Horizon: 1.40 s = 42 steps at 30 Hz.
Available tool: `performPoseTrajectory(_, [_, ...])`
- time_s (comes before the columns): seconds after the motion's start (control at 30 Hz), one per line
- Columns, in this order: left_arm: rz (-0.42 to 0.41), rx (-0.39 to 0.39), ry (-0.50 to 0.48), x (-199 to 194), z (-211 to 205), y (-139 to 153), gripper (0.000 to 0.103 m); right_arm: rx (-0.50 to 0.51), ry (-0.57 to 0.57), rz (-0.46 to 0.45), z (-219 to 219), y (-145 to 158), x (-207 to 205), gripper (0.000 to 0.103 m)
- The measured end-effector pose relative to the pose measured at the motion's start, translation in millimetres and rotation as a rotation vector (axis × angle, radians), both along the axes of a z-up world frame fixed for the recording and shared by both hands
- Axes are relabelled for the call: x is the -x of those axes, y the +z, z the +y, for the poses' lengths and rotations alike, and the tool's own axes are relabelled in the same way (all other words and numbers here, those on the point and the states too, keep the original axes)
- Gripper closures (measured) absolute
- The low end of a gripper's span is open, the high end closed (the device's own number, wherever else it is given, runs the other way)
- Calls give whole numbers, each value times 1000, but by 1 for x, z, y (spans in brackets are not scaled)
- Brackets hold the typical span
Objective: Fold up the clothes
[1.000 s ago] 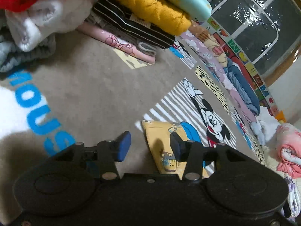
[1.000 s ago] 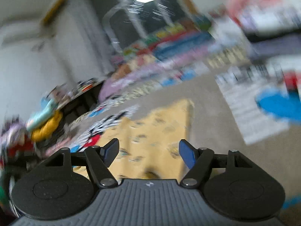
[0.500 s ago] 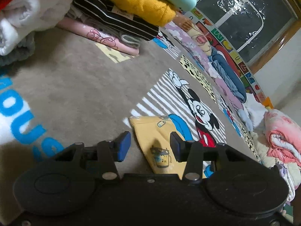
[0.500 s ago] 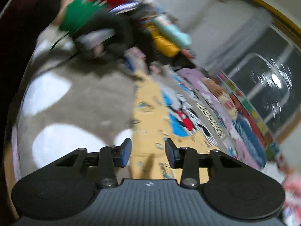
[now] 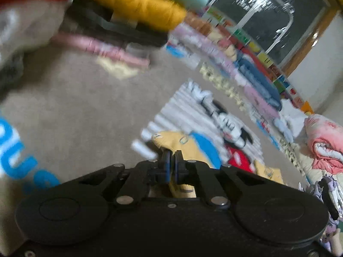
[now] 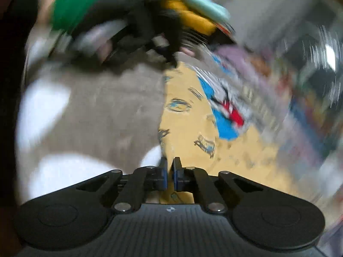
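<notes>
Because both views are smeared, we judge the main risk to be a thin grip slipping: our left gripper (image 5: 170, 157) has its fingers closed almost together on the near edge of the yellow garment (image 5: 182, 144), and our right gripper (image 6: 169, 167) is closed just as tightly on another part of the same cloth (image 6: 188, 128), so each seems to hold only a small fold. If we lift or swing one side faster than the other, an edge could pull free, or the cloth could bunch and fold crooked. Loose fabric could also drag over the carpet (image 5: 85, 107) and shift out of line. We cannot tell how much fabric sits between either pair of fingers. The garment lies flat on the carpet, partly over the cartoon mouse print (image 5: 231, 128), well clear of the stack of folded clothes (image 5: 133, 15) at the far side. In the right view its long axis runs away from our right gripper toward the left one, with the far end near the stack.
</notes>
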State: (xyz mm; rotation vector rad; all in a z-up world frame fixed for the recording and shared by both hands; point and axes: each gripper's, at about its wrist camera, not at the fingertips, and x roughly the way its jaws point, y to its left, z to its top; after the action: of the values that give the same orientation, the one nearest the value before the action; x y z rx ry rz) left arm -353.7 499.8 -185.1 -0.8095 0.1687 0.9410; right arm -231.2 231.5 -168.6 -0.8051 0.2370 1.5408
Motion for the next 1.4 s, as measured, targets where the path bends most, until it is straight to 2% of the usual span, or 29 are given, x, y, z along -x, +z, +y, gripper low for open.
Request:
performPoseTrajectory(0.03, [-10, -29, 6, 4, -2, 6, 102, -18, -4, 116, -4, 9, -13, 97])
performPoseTrajectory(0.1, [-4, -41, 5, 8, -2, 7, 102, -35, 5, 240, -16, 20, -30, 97])
performPoseTrajectory(0.13, [20, -25, 5, 7, 0, 3, 102, -40, 10, 269, -20, 23, -33, 97])
performPoseTrajectory(0.17, [48, -4, 5, 5, 3, -1, 102, -39, 14, 241, -21, 22, -29, 97])
performPoseTrajectory(0.2, [79, 20, 11, 4, 5, -6, 100, -37, 19, 213, -22, 20, -25, 91])
performPoseTrajectory(0.23, [108, 48, 29, 4, 8, -11, 100, -36, 23, 185, -23, 19, -21, 80])
performPoseTrajectory(0.27, [107, 56, 38, 5, 8, -12, 100, -35, 28, 157, -24, 18, -16, 77])
performPoseTrajectory(0.47, [109, 58, 68, 11, 6, -9, 96, -27, 55, -11, -30, 10, 9, 69])
performPoseTrajectory(0.5, [101, 75, 63, 11, 7, -10, 93, -24, 51, -16, -29, 8, 10, 61])
performPoseTrajectory(0.53, [91, 92, 58, 11, 8, -11, 88, -17, 33, 17, -25, 5, 5, 55])
performPoseTrajectory(0.57, [74, 102, 55, 12, 8, -13, 86, -10, 16, 50, -21, 3, 0, 54])
performPoseTrajectory(0.67, [28, 118, 49, 15, 9, -13, 85, 11, -37, 150, -9, -5, -16, 60])
performPoseTrajectory(0.73, [8, 124, 40, 14, 9, -15, 85, 18, -44, 160, -9, -6, -16, 78])
performPoseTrajectory(0.77, [23, 109, 31, 11, 8, -15, 86, 27, -34, 161, -10, -6, -14, 82])
performPoseTrajectory(0.8, [42, 92, 23, 7, 7, -14, 102, 39, -28, 171, -10, -6, -14, 87])
performPoseTrajectory(0.83, [61, 75, 14, 3, 6, -13, 103, 54, -20, 186, -11, -6, -15, 88])
performPoseTrajectory(1.03, [118, -67, 29, 0, -8, 6, 103, 151, 26, 208, -9, 1, -17, 88])
performPoseTrajectory(1.17, [226, -31, 30, -7, -4, -4, 102, 187, 34, 237, -15, -1, -21, 89])
performPoseTrajectory(1.2, [252, -14, 31, -8, -2, -8, 97, 185, 33, 249, -16, 0, -22, 89])
performPoseTrajectory(1.23, [269, -31, 48, -9, -5, -5, 94, 164, 32, 265, -19, 5, -22, 90])
performPoseTrajectory(1.27, [271, -53, 34, -11, -9, -1, 84, 144, 31, 282, -22, 9, -23, 90])
performPoseTrajectory(1.3, [271, -75, 17, -13, -13, 3, 80, 123, 29, 299, -24, 14, -23, 90])
performPoseTrajectory(1.4, [270, -142, -36, -19, -26, 15, 80, 51, 16, 330, -32, 27, -22, 88])
